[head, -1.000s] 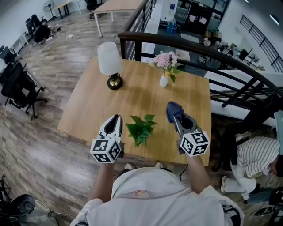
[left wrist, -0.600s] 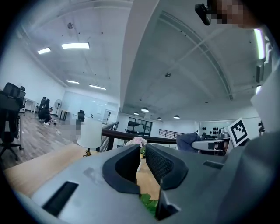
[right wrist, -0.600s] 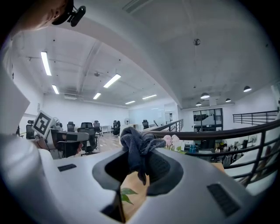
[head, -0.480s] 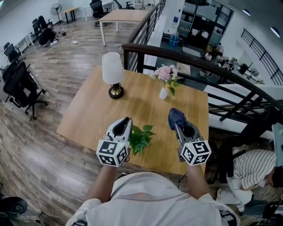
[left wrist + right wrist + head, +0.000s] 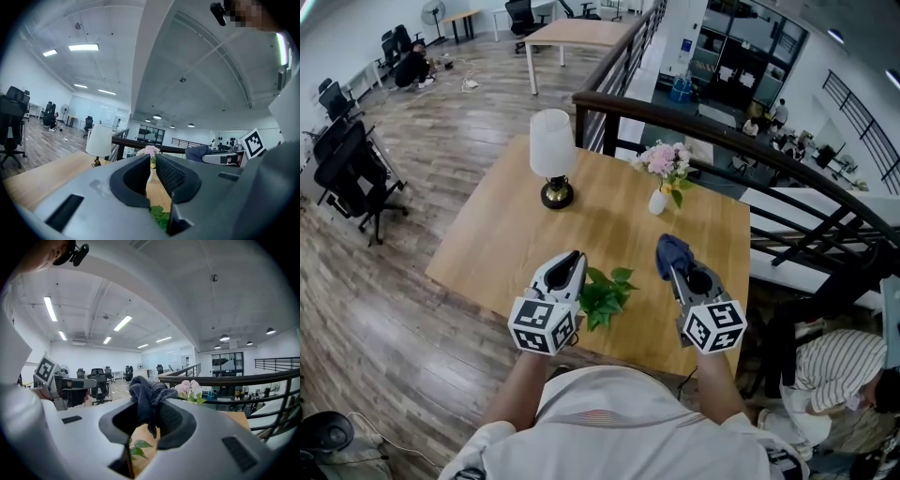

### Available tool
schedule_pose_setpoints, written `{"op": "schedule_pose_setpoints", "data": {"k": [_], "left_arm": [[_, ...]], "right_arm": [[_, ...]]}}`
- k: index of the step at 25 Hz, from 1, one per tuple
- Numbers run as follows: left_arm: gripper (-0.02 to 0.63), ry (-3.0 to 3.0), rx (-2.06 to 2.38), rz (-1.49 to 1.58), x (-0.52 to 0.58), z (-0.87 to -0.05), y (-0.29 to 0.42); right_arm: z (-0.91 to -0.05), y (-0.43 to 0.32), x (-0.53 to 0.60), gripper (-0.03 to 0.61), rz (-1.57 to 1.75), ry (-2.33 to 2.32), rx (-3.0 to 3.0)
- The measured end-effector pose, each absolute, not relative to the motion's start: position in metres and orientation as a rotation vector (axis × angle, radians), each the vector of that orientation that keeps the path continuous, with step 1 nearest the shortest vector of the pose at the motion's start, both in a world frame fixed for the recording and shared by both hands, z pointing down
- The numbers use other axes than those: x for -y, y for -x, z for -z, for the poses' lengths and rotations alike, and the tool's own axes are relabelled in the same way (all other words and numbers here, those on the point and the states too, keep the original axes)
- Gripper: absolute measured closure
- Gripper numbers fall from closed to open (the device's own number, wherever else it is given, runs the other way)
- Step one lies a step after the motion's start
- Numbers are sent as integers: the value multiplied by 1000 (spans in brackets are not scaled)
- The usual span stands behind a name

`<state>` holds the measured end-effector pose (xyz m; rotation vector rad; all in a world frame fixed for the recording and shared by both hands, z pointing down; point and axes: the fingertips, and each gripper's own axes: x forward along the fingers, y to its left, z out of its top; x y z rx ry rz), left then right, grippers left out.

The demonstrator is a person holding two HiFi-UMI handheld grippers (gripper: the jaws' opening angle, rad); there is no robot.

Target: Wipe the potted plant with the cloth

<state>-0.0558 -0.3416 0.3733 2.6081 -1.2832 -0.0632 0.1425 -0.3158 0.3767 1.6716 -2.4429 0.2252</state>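
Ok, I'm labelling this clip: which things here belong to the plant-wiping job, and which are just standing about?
Job: potted plant; dark cloth, clamped in the right gripper.
Just about: lamp; vase of pink flowers; office chair.

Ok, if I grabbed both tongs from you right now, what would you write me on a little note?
Left tongs: jaws a narrow gap apart, nothing between them, close beside the potted plant on its left.
Right tongs: shut on the dark blue cloth, held to the plant's right, clear of the leaves.
Plant: near the front edge of the wooden table, between both tongs.
Done: cloth is in the grip.
Left: bring the cloth onto the leaves and wipe them; the left tongs could probably steady the plant.
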Motion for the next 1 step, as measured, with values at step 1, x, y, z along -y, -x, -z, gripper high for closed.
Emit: {"op": "schedule_pose_setpoints", "data": {"k": [1], "left_arm": [[569, -2607, 1284, 63, 341, -373, 57]], "right_arm": [[-378, -141, 316, 442, -228, -1667, 2443]]}}
